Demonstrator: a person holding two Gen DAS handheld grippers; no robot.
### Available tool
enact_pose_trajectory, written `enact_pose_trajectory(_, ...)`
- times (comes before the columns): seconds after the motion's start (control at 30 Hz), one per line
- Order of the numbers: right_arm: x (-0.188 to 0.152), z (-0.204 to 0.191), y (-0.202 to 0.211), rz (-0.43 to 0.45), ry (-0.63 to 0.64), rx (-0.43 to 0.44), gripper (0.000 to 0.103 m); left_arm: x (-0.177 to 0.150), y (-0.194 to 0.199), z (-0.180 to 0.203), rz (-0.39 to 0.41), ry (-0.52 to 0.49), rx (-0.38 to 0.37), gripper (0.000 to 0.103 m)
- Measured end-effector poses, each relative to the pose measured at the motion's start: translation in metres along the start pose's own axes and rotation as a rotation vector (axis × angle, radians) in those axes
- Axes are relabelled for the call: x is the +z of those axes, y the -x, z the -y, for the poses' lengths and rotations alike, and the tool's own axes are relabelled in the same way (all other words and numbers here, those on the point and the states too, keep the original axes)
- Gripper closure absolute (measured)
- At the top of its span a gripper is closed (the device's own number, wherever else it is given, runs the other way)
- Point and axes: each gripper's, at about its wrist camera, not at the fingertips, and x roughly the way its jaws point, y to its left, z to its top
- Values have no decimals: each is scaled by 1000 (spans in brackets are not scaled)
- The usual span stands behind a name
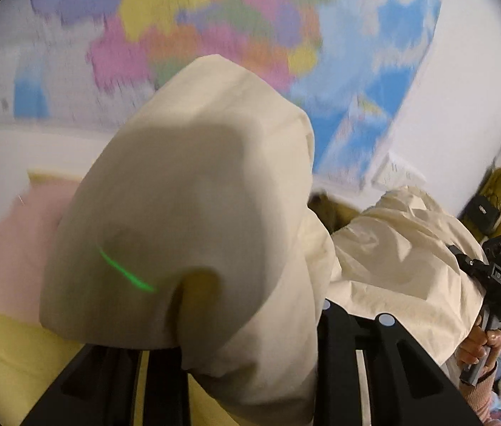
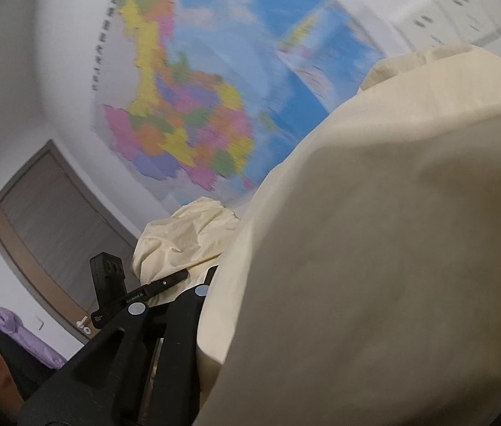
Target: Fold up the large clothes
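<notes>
1. Blurred behind everything in the left wrist view, a colourful wall map (image 1: 215, 17) fills the upper frame; the cream garment (image 1: 193, 213) drapes over the left gripper (image 1: 250, 372), hiding whether it pinches
2. Right wrist view: map (image 2: 186, 124) upper centre, door (image 2: 48, 220) lower left; the garment (image 2: 392, 248) smothers the right gripper (image 2: 165, 337), grip unclear

We hold our left gripper (image 1: 250, 319) and right gripper (image 2: 193, 305) both tilted upward, each with its fingertips buried under cream cloth so we cannot tell how the jaws stand, while our right hand (image 1: 481, 348) wraps around its gripper's handle.
</notes>
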Motion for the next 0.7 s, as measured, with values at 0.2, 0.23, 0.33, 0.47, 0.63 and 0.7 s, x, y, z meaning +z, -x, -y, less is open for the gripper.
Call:
enact_pose_trajectory(0.2, 38, -39, -74, -5, 79, 81, 89, 50, 33, -44, 116, 5, 130, 76)
enact_pose_trajectory(0.23, 41, -45, -86, -7, 91, 86, 89, 58, 38, -57, 134, 7, 163, 76)
enact_pose_trajectory(0.33, 47, -60, -136, -37, 104, 129, 89, 74, 45, -89, 164, 28, 238, 76)
enact_pose_trajectory(0.47, 49, -76, -201, -68, 116, 170, 89, 92, 49, -142, 187, 62, 333, 76)
enact_pose_trajectory(0.63, 39, -91, -270, -87, 150, 199, 89, 113, 39, -201, 238, 86, 437, 76)
enact_pose_trajectory(0.7, 29, -97, -291, -89, 183, 208, 89, 114, 32, -227, 255, 114, 468, 76)
